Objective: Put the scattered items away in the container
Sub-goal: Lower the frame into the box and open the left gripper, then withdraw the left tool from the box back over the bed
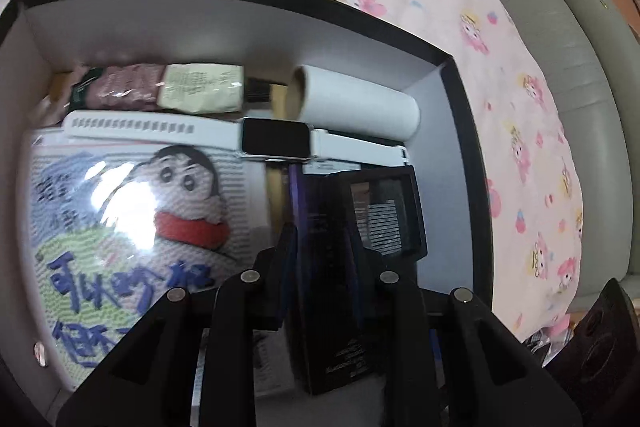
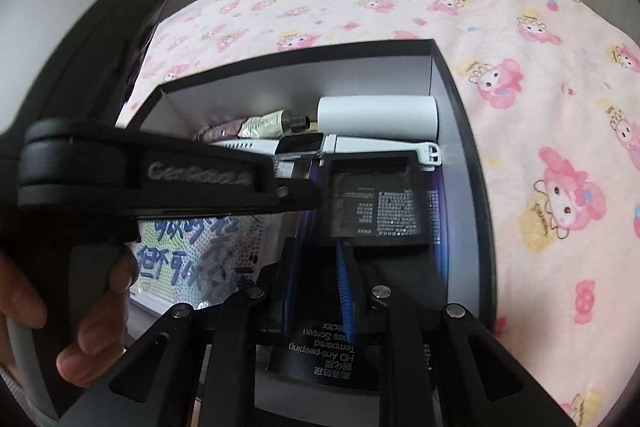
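Evidently both tools, the left tool [image 1: 320,259] and the right tool [image 2: 316,275], pinch the black screen-protector box [image 1: 332,311] narrowly from either end, lowering it level inside the container [image 1: 464,131], just before the white watch [image 1: 276,139].

We see an open box [image 1: 460,131] with black rim and white walls on the pink blanket; inside lie a white roll [image 1: 356,107], a white watch [image 1: 276,139], dark flat packs [image 2: 376,203] and a cartoon card [image 1: 132,219].
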### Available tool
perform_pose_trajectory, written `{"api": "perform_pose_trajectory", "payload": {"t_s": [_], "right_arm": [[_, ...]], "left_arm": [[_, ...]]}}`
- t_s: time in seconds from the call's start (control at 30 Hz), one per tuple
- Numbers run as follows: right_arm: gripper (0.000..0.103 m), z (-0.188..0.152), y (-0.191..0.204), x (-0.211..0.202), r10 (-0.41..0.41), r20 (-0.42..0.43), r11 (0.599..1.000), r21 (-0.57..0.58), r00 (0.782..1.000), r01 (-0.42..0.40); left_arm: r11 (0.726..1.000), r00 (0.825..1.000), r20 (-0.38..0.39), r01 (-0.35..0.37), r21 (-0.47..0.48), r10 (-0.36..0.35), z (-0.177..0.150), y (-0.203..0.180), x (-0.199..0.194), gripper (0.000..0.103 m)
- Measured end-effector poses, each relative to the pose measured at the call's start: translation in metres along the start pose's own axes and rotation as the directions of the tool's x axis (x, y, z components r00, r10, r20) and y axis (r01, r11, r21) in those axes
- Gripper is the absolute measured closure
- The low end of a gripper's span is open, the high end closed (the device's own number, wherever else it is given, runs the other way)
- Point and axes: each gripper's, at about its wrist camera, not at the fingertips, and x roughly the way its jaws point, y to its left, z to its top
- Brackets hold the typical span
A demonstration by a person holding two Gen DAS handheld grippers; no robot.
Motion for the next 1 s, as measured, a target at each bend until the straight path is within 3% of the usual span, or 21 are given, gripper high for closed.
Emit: {"api": "perform_pose_trajectory", "payload": {"t_s": [0.2, 0.4, 0.57, 0.83, 1.0], "right_arm": [[0.087, -0.001, 0.001, 0.003, -0.005, -0.006, 1.0, -0.006, 1.0, 0.004], [0.087, -0.003, 0.001, -0.004, 0.011, 0.005, 1.0, 0.009, 1.0, -0.011], [0.087, -0.01, -0.001, -0.021, -0.015, 0.038, 0.999, 0.036, 0.999, 0.013], [0.073, -0.027, 0.017, -0.06, -0.051, 0.124, 0.997, 0.063, 0.991, 0.043], [0.068, -0.044, 0.042, -0.085, -0.024, 0.173, 0.999, 0.051, 0.985, 0.015]], "left_arm": [[0.998, 0.996, -0.063, 0.058, 0.005, -0.058, -0.003, -0.005, 0.015, 0.081], [0.999, 0.993, 0.111, 0.029, 0.043, -0.034, -0.027, 0.005, -0.037, 0.072], [0.992, 0.958, 0.278, -0.098, 0.078, 0.073, -0.059, 0.012, -0.092, 0.067], [0.976, 0.922, 0.366, -0.181, 0.121, 0.126, -0.103, -0.001, -0.131, 0.06], [0.97, 0.915, 0.384, -0.194, 0.149, 0.124, -0.124, -0.016, -0.146, 0.055]]}}
